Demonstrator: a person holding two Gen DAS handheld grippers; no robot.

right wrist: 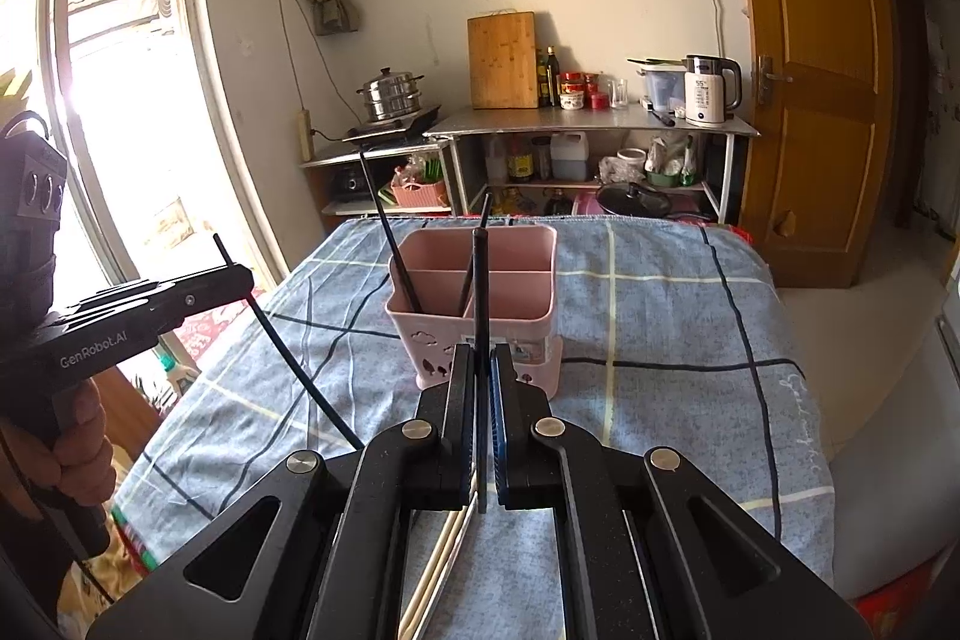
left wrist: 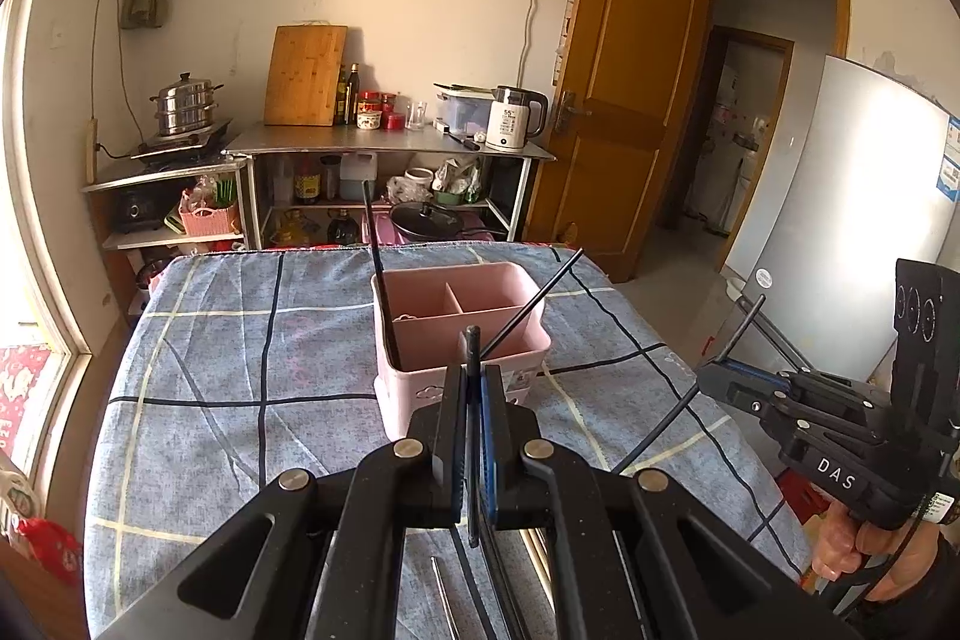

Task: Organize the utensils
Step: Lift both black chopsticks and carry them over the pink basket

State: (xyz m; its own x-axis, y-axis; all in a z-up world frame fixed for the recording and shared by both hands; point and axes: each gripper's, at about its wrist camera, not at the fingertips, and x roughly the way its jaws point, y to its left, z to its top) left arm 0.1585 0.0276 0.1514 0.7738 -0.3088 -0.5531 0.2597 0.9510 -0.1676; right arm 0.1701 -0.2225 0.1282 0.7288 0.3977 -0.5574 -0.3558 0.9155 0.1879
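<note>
Two black chopsticks [right wrist: 403, 244] lean in the pink holder [right wrist: 480, 310] at frame centre on the checked tablecloth [right wrist: 660, 328]. Each gripper, left gripper [left wrist: 474, 370] and right gripper [right wrist: 483, 352], is clenched on one more black chopstick. Pale chopsticks [right wrist: 444, 550] lie at bottom centre.

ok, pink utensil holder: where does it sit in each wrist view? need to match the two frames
Left wrist view: the pink utensil holder is centre frame on the checked cloth, just beyond the left gripper.
Right wrist view: it is centre again, just past the right gripper, its cut-out front facing the camera.
Shared landmark: the wooden cutting board leaning on the back wall.
</note>
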